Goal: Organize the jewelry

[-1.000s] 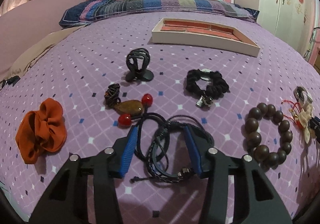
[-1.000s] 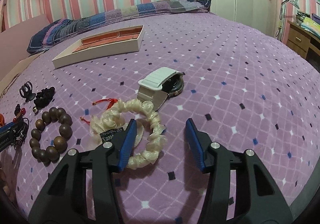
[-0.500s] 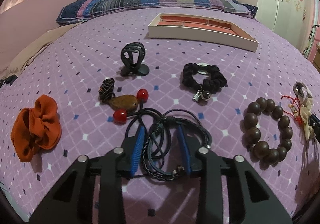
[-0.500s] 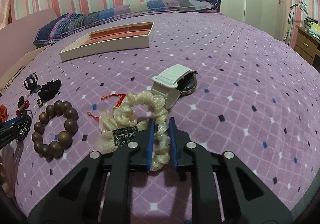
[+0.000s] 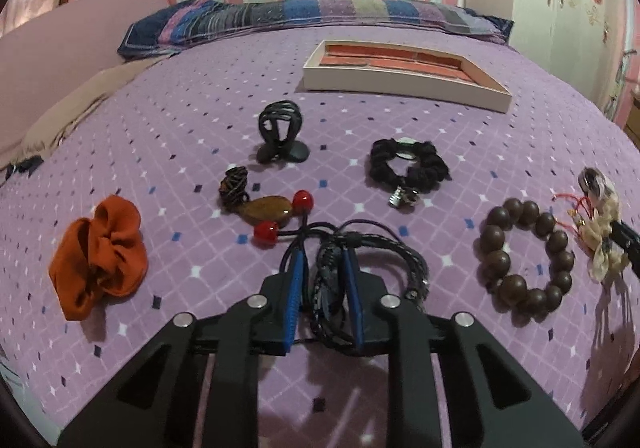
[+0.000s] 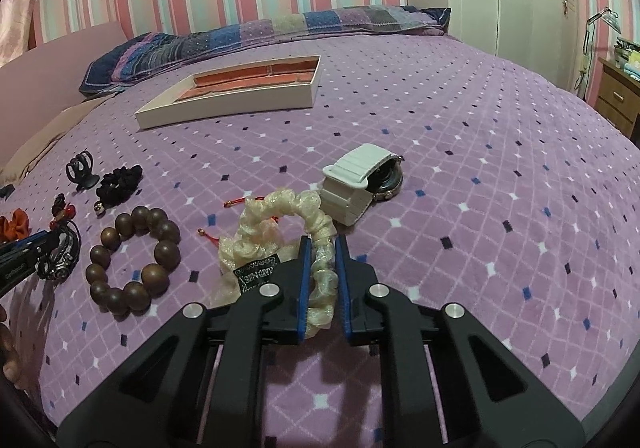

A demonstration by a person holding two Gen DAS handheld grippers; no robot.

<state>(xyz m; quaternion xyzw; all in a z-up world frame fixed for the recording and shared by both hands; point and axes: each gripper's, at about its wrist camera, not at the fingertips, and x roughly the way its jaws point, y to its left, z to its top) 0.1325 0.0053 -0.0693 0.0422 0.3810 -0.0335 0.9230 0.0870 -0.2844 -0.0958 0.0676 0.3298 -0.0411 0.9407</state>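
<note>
A bundle of black cord bracelets (image 5: 400, 260) lies on the purple bedspread. My left gripper (image 5: 323, 254) has part of it bunched between its blue pads, and its jaws are still closing on the cords. In the right wrist view, my right gripper (image 6: 323, 240) is shut on one side of a cream scrunchie (image 6: 260, 224) that rests on the bed. The white jewelry tray (image 5: 400, 87) with its red lining sits farther up the bed, in front of the pillows.
Between the grippers lies a brown wooden bead bracelet (image 6: 166, 252). A white watch (image 6: 360, 183) sits just beyond the cream scrunchie. An orange scrunchie (image 5: 100, 252), a stone pendant with red beads (image 5: 268, 207), a black claw clip (image 5: 280, 131) and a black scrunchie (image 5: 380, 167) lie around the left gripper.
The left jaws have narrowed, gathering the black cords into a tight bundle. The right jaws went from wide to shut on the cream scrunchie and have held since.
</note>
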